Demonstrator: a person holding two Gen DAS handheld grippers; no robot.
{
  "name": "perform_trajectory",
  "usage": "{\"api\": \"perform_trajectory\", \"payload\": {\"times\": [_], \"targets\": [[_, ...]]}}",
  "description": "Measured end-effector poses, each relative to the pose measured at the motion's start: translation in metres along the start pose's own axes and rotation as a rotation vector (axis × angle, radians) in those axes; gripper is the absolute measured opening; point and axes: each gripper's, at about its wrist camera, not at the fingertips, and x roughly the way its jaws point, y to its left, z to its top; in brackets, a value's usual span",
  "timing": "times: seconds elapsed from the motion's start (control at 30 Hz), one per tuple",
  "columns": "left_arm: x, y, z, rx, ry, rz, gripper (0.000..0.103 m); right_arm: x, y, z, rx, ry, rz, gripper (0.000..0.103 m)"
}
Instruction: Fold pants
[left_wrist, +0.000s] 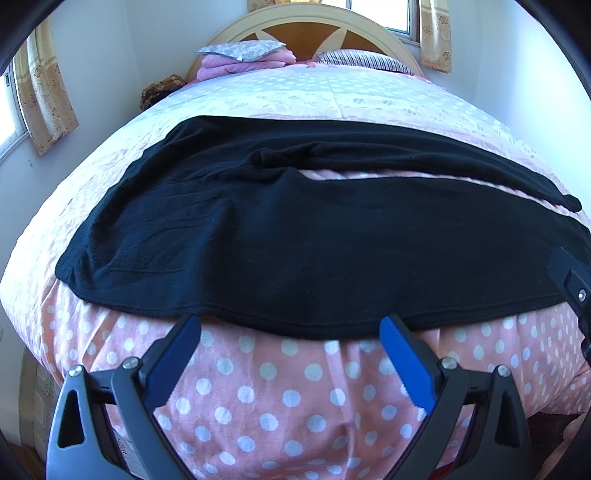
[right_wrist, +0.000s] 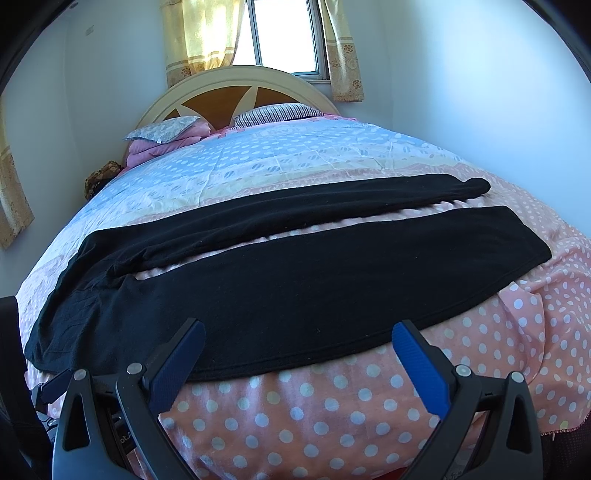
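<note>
Black pants (left_wrist: 295, 251) lie flat across the bed, waist to the left and both legs stretched to the right with a strip of bedspread between them. My left gripper (left_wrist: 290, 323) is open, its blue fingertips just short of the near leg's front hem edge, close to the waist end. In the right wrist view the pants (right_wrist: 295, 288) fill the middle, and my right gripper (right_wrist: 297, 330) is open, its tips at the near leg's front edge. Part of the right gripper (left_wrist: 570, 284) shows at the left view's right edge. Nothing sits between either pair of fingers.
The bed carries a pink polka-dot bedspread (left_wrist: 288, 398) that hangs over the front edge (right_wrist: 314, 424). Pillows (right_wrist: 162, 129) and a folded pink blanket (left_wrist: 229, 66) lie by the headboard (right_wrist: 229, 88). Walls stand close on both sides, with curtained windows (right_wrist: 284, 37).
</note>
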Motion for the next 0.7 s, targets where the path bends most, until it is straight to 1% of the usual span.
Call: {"api": "perform_trajectory", "payload": {"times": [0.7], "targets": [[0.0003, -0.0015, 0.0001, 0.003, 0.005, 0.000, 0.100, 0.0039, 0.0013, 0.0014, -0.003, 0.012, 0.006, 0.102]]}}
